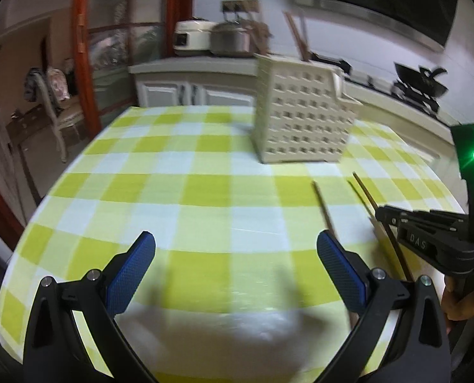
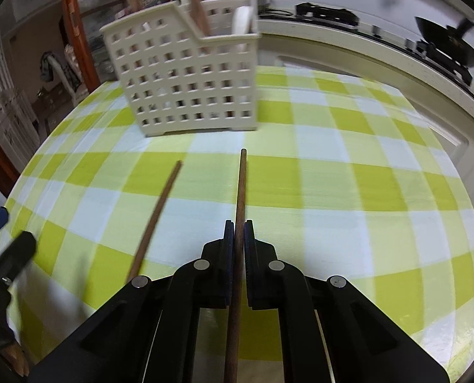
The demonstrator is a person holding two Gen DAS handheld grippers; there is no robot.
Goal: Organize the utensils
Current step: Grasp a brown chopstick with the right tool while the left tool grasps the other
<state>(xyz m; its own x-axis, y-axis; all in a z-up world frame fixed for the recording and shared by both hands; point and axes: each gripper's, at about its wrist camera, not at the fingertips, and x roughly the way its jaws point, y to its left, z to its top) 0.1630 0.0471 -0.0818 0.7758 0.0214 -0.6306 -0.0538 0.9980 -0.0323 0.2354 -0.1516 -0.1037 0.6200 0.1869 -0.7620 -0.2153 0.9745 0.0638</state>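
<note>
Right gripper [image 2: 239, 233] nearest: jaws clamped on brown chopstick [image 2: 240, 188], tip pointing toward perforated utensil caddy [image 2: 189, 73]. Second chopstick [image 2: 160, 210] lies loose on checked surface [image 2: 348, 175], just left. Left gripper [image 1: 235, 274] jaws wide, empty. Chopsticks judged light, stiff, slippery: grip mid-shaft.

A home kitchen: beyond the claw, a counter [image 1: 186, 63] carries a rice cooker [image 1: 190, 36] and steel pot [image 1: 232, 40]; farther right, a black wok [image 1: 420, 84] sits on the stove.
</note>
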